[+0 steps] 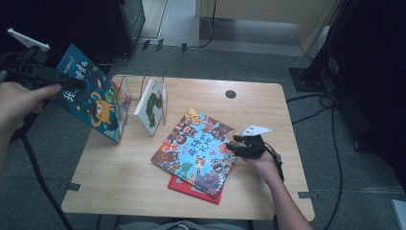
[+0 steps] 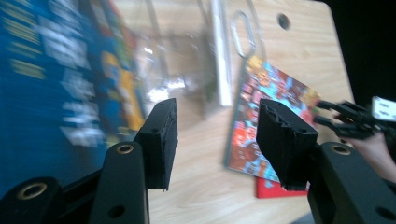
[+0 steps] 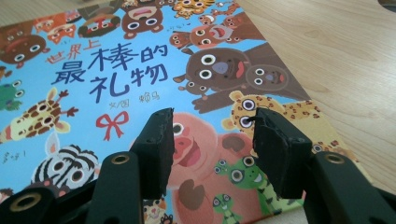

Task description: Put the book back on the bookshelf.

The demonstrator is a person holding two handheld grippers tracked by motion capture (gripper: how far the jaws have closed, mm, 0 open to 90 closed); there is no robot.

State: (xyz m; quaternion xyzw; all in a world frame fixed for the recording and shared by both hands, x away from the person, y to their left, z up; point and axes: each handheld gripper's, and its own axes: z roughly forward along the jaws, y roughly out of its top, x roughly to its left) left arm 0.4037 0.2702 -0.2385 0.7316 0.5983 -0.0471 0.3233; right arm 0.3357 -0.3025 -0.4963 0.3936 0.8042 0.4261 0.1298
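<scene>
On the wooden table a colourful animal book lies flat on top of a red book, its long axis running diagonally from the near right corner toward the wire rack at the far left; in the right gripper view its title reads upright, so its bottom edge faces the right gripper. That gripper sits low at the book's right edge, the right hand and forearm coming in from the near right, jaws pointing left across the cover and standing wide apart with nothing between them. At the table's far left corner a blue book stands tilted against the rack, leaning left, beside a white book propped upright in it. The left hand is raised off the table's left side, the left gripper reaching right to the blue book's upper edge. In the left gripper view its jaws are wide, the blue cover blurred just left of them, not clamped.
</scene>
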